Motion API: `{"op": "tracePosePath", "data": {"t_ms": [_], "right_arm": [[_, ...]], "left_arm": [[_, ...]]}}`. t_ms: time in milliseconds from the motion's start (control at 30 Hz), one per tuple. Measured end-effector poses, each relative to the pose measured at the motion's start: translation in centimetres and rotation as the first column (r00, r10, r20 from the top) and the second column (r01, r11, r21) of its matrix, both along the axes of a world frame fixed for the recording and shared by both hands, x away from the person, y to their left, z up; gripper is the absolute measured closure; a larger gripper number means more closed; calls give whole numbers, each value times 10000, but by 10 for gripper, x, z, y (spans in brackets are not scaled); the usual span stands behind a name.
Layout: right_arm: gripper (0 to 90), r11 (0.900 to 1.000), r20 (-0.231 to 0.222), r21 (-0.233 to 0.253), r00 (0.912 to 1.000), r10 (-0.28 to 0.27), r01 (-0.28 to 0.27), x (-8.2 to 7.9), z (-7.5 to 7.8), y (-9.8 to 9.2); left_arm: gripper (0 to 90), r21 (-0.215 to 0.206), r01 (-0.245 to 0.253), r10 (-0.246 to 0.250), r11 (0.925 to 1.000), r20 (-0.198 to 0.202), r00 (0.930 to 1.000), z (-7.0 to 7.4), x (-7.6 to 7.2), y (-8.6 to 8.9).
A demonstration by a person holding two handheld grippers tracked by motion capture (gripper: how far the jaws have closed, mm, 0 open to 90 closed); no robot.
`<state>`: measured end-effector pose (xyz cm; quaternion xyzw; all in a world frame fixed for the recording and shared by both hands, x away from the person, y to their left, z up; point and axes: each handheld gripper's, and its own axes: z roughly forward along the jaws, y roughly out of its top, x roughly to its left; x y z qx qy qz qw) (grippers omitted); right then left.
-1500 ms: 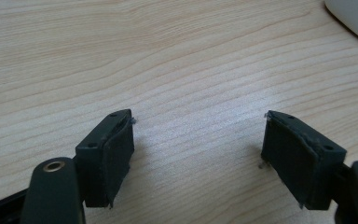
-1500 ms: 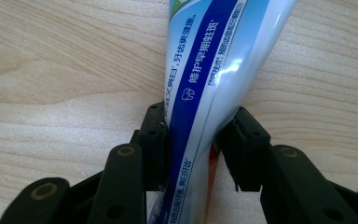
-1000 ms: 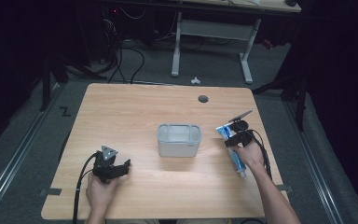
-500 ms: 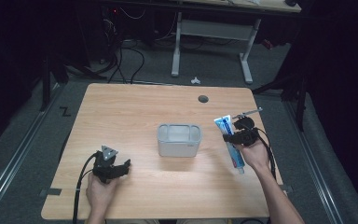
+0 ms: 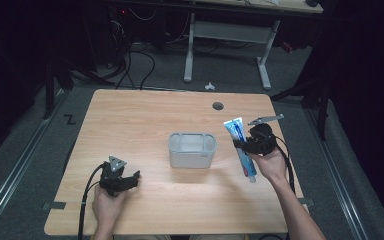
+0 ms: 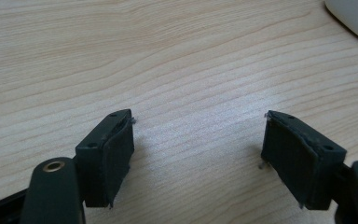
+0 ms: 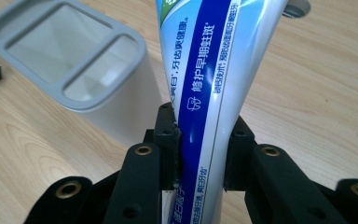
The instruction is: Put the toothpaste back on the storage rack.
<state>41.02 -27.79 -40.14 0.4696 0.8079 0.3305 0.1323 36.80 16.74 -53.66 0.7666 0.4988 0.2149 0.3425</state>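
Right gripper view: right gripper clamping toothpaste tube; keep tube upright, centring over holder slot. Left gripper resting agape.

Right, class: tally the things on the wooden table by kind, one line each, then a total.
Toothpaste tube, clamped in the right hand-held gripper: 1
Grey holder: 1
Hand-held grippers, including the left one: 2
Total: 4

I think I'm working in a lab — a wooden table on grey carpet, cables and another desk behind it.
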Motion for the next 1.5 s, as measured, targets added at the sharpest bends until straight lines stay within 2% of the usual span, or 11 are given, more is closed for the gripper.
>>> {"op": "tracePosePath", "data": {"t_ms": [167,333,467,933,1300,1500], "right_arm": [[729,9996,321,176,9992,235,-241,-4,8,6],[730,9958,780,688,9954,556,-610,-6,19,12],[731,9930,984,907,9929,670,-760,-6,22,16],[737,9843,1450,1313,9845,983,-1176,-6,38,27],[738,9793,1680,1473,9792,1139,-1391,-3,45,35],[739,9734,1929,1648,9730,1266,-1593,0,49,44]], "left_arm": [[254,1,-1,1,10000,1,10000,0,0,0],[254,2,-9,9,10000,13,10000,0,0,0],[253,3,-8,8,10000,14,10000,0,0,0],[253,7,2,-2,10000,7,10000,0,0,0],[254,7,4,-4,10000,12,10000,0,0,0],[254,7,8,-8,10000,8,10000,0,0,0]]}}
